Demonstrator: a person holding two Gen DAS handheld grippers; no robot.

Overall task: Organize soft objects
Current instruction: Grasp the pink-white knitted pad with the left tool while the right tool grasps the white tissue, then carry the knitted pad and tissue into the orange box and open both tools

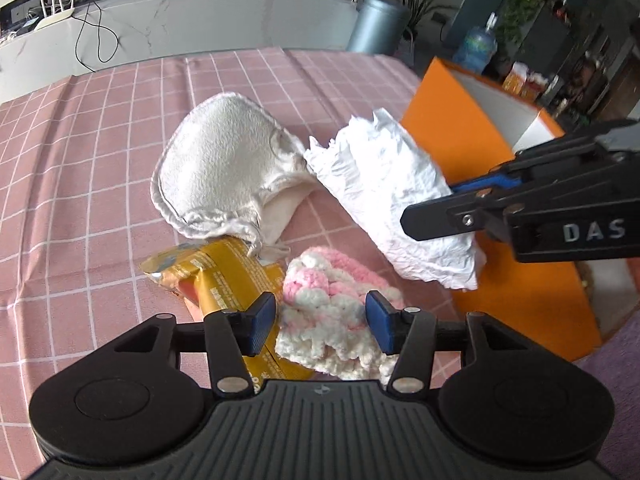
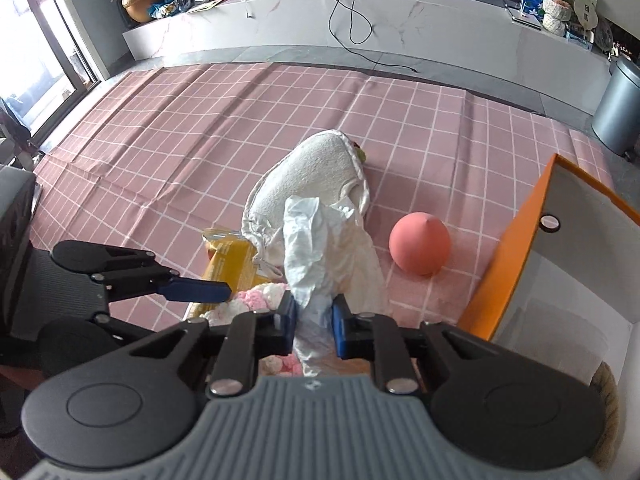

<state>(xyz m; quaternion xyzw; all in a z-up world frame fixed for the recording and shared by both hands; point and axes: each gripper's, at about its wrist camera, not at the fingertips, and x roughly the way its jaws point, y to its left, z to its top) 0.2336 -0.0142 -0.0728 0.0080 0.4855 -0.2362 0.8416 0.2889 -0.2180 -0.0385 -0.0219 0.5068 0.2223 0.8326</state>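
Right wrist: white cloth (image 2: 320, 248) between right hand-held gripper (image 2: 314, 328) pads.

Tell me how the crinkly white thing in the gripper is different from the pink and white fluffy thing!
The crinkly white piece is thin, papery and plain white; the knitted piece is thick yarn in pink and white. The right gripper pinches the crinkly white piece up off the checked cloth; the knitted piece lies flat between the open left gripper fingers, not squeezed. Both look soft and squashy.

A pink cloth (image 2: 200, 128) gridded in white lines carries a white towel (image 1: 216, 168), a crumpled white diaper (image 1: 384, 184), pink-and-white knitting (image 1: 332, 312), a gold packet (image 1: 224, 276), a coral ball (image 2: 419, 245) and, at the frame's right, an orange box (image 1: 448, 120).
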